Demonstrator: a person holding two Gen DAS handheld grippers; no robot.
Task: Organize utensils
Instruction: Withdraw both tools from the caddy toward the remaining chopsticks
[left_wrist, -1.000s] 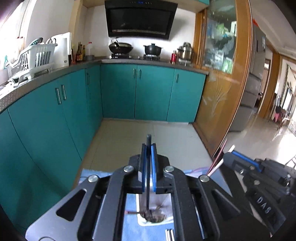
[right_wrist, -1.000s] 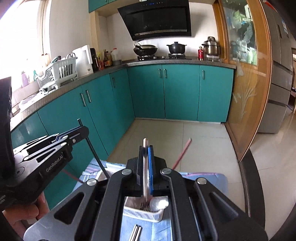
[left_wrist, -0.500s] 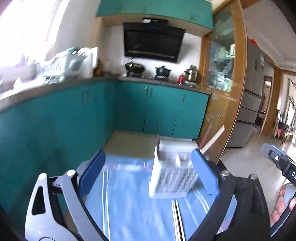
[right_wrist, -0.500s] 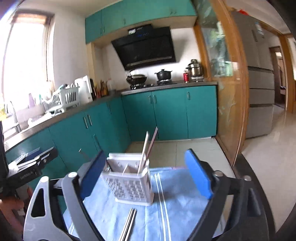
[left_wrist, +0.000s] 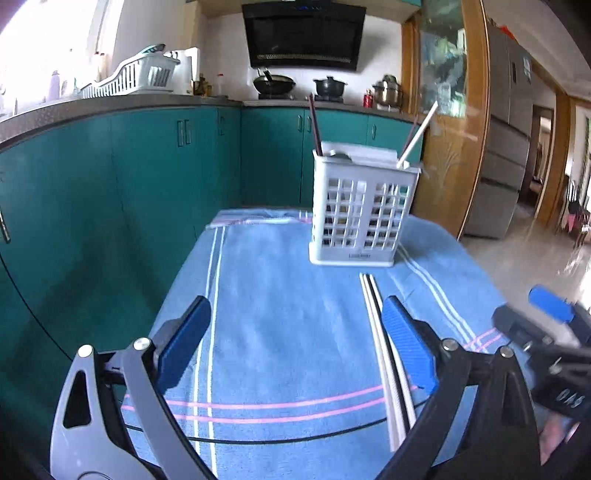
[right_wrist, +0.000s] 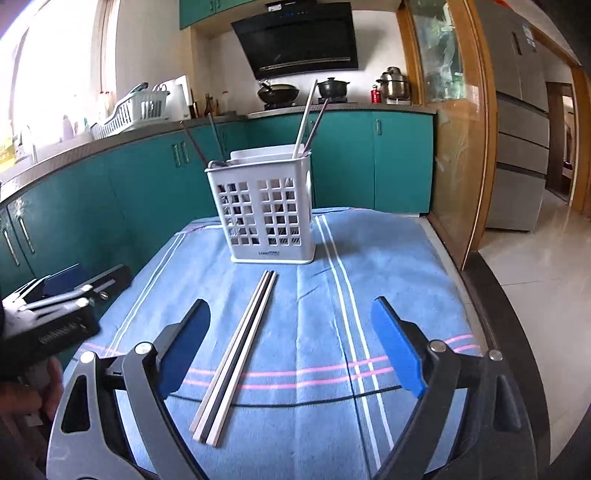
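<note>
- Left hand-held gripper (left_wrist: 295, 347): jaws wide apart, nothing between the pads, over the blue cloth (left_wrist: 280, 295) on the counter.
- Right hand-held gripper (right_wrist: 291, 347): jaws wide too, empty.
- Loose chopsticks (right_wrist: 240, 350) lie flat on the cloth, bundled side by side, just in front of the white utensil basket (right_wrist: 266, 210).
- Basket upright at the cloth's far end, several chopsticks standing inside.
</note>
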